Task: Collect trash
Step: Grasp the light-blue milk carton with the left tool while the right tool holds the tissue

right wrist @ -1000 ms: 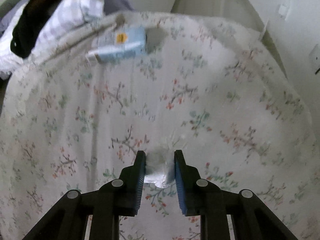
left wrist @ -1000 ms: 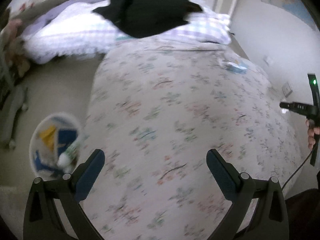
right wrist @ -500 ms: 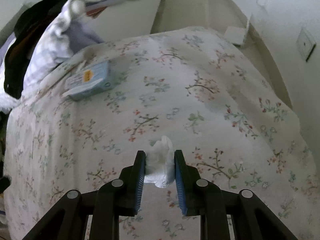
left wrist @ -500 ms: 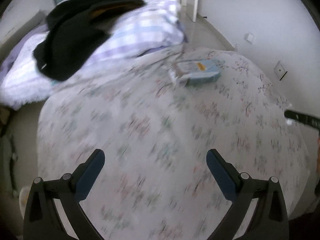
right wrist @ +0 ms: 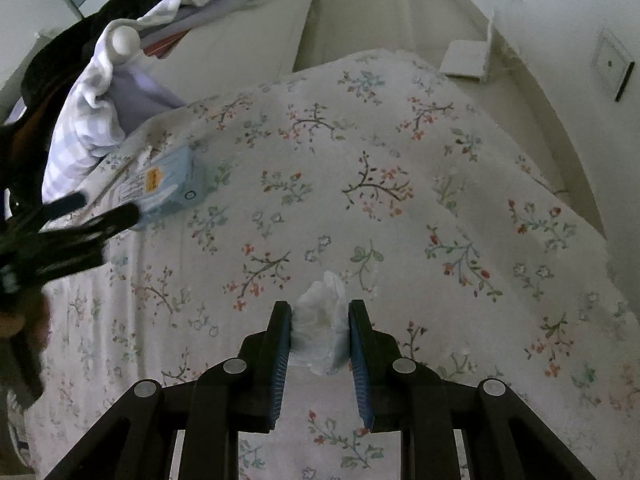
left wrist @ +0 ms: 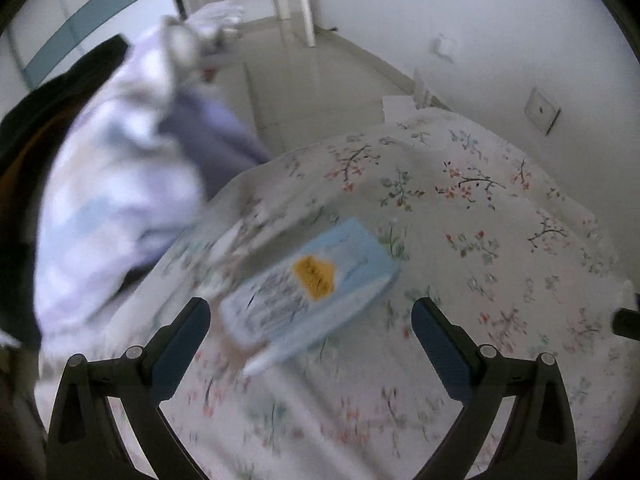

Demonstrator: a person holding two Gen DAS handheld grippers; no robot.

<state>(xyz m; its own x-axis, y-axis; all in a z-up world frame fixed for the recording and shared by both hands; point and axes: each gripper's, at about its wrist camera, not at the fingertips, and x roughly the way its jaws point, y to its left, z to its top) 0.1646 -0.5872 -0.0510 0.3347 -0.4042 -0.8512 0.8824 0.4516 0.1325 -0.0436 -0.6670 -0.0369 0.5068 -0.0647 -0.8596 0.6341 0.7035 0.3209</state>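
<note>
Blurred blue packet [left wrist: 308, 280], print unreadable.

A bedroom in a home; a bed [right wrist: 400, 208] fills most of both views, covered by a white sheet printed with small flowering twigs; at its far left lies a heap of bedding, a lilac-and-white checked duvet [left wrist: 112, 200] with dark clothing [right wrist: 68, 60] thrown over it; a pale blue packet [left wrist: 312, 280] rests on the sheet near that heap; beyond the bed a pale tiled floor [left wrist: 312, 80] runs to white walls; a wall socket plate [right wrist: 612, 64] sits on the right wall.
</note>
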